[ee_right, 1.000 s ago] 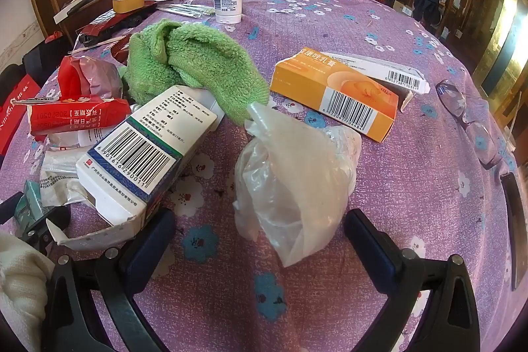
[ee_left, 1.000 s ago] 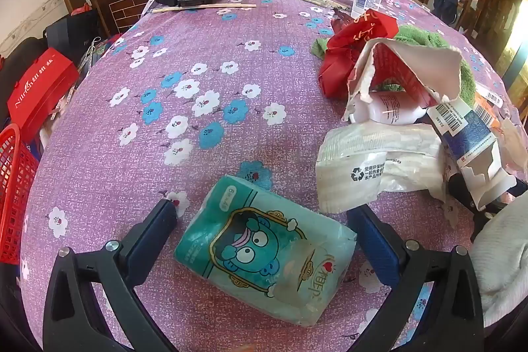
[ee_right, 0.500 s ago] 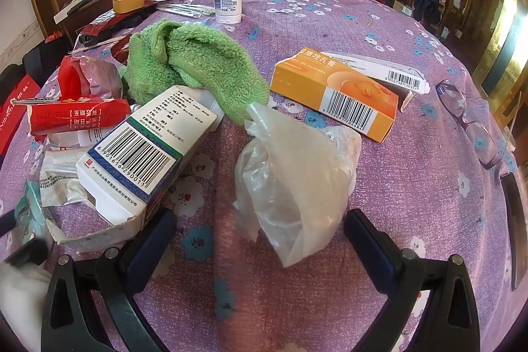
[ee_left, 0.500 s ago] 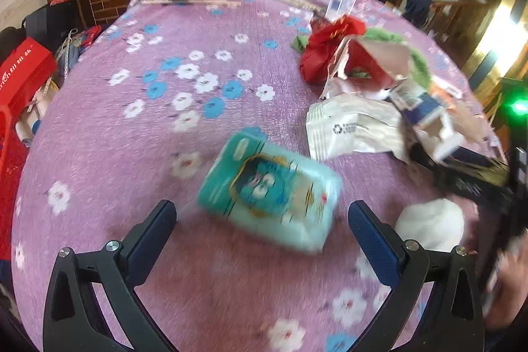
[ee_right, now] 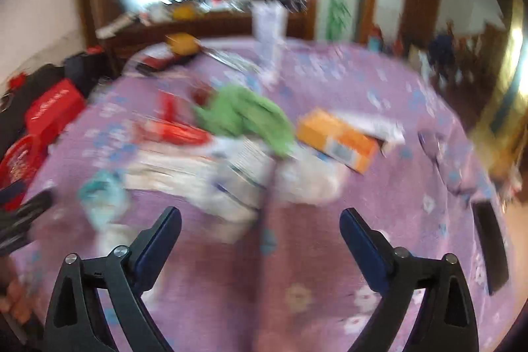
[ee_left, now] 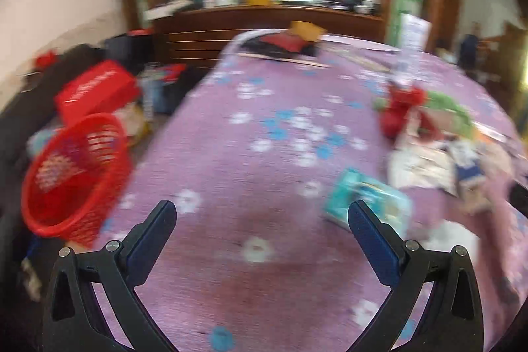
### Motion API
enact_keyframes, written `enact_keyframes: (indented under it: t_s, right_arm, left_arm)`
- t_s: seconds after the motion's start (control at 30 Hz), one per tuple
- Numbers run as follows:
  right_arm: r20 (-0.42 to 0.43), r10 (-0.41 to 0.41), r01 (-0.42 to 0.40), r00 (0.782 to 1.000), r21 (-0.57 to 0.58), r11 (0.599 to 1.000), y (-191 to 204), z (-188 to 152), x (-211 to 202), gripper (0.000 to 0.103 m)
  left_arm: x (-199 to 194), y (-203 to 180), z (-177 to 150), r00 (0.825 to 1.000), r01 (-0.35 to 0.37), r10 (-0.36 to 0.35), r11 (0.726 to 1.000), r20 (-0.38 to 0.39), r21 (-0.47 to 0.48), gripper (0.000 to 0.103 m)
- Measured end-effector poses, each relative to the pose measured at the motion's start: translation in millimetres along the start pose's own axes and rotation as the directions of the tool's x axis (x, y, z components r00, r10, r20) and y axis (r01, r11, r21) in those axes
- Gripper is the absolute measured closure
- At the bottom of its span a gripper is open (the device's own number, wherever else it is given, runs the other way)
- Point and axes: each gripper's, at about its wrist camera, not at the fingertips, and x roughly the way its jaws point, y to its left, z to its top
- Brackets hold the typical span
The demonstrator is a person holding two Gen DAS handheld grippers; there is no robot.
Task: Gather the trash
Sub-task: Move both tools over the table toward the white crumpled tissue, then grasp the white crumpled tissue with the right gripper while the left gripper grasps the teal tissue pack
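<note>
Trash sits heaped on the table (ee_left: 231, 160), right side in left cam: teal tissue pack (ee_left: 369, 203) (soft plastic wrap, pillow-shaped), white crinkly wrapper (ee_left: 419, 167), red foil bag (ee_left: 399, 111), green terry cloth (ee_right: 244, 117), orange carton (ee_right: 336, 141) w/ barcode, rigid & boxy. Red basket (ee_left: 76, 174), slotted plastic, stands off the table edge on my left, prob the bin for all this. Left hand-held gripper (ee_left: 262, 220) spread wide, nothing in it, over bare purple floral cloth. Right hand-held gripper (ee_right: 260, 226) also released, empty, hanging short of the pile. Both views blurred, so fine detail is unclear.
</note>
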Motion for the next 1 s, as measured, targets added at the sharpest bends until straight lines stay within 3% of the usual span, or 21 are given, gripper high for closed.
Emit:
enact_keyframes:
  t_s: [0.07,0.17,0.3,0.6,0.77,0.93,1.0]
  right_arm:
    - [0.041,0.083,-0.080,0.996,-0.057,0.995,28.3,-3.2,-15.5,0.004]
    - [0.094,0.073,-0.059,0.993,-0.137,0.989,50.5,-13.5,-31.9,0.004]
    - [0.098,0.094,-0.081,0.991,-0.128,0.988,55.6,-24.0,-37.6,0.004]
    - [0.076,0.171,-0.163,0.982,-0.102,0.981,52.8,-46.0,-44.9,0.014]
    - [0.094,0.135,-0.125,0.986,-0.103,0.987,53.5,-57.2,-44.8,0.018]
    - [0.117,0.121,-0.107,0.986,-0.119,0.987,58.1,-62.8,-46.6,0.029]
    - [0.110,0.130,-0.116,0.985,-0.124,0.985,60.2,-63.2,-45.4,0.029]
  left_arm:
    - [-3.0,0.7,-2.4,0.999,-0.040,0.040,0.999,0.017,0.005,0.000]
    - [-8.6,3.7,-6.1,0.998,-0.057,0.057,0.998,0.026,0.017,0.000]
    - [-18.0,15.4,-13.4,0.997,-0.071,0.071,0.997,0.035,0.006,0.000]
    - [-24.1,29.1,-21.2,1.000,0.004,-0.004,0.999,0.001,-0.040,0.000]
    - [-35.2,23.1,-31.4,0.997,0.062,-0.060,0.998,0.045,-0.032,0.000]
    - [-43.8,18.3,-41.2,0.994,0.060,-0.059,0.998,0.087,-0.001,0.000]
    - [-46.1,17.8,-42.5,0.994,0.050,-0.050,0.999,0.096,0.007,0.000]
